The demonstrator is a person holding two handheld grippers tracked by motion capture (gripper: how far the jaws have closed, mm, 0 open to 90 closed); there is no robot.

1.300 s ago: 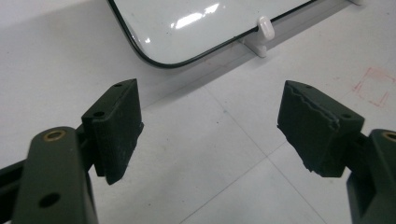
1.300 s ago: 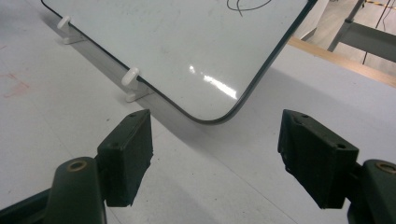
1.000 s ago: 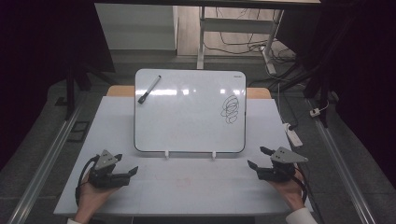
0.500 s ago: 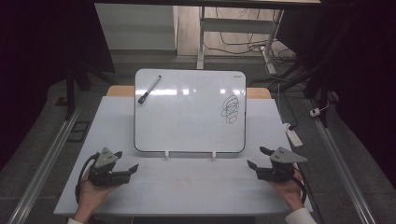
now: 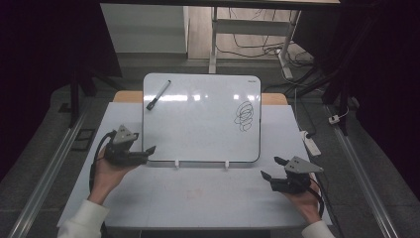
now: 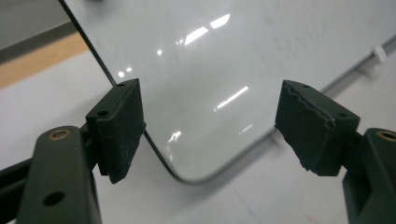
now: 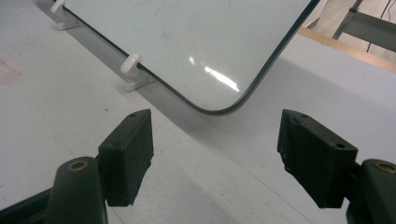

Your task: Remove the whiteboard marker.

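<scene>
Black jaws of the left gripper [image 5: 148, 150] stood wide apart at the near left corner of the whiteboard [image 5: 198, 124], apparently lined up to approach it. Those of the right gripper [image 5: 270, 168] were likewise apart and empty, short of the near right corner. Two white clips [image 5: 177, 163] propped the board, which lay tilted on the table [image 5: 198, 198]. A marker [image 5: 158, 94] rested at its far left; the scribble [image 5: 243, 115] was illegible. Gripper views cut off the board's far edge.
</scene>
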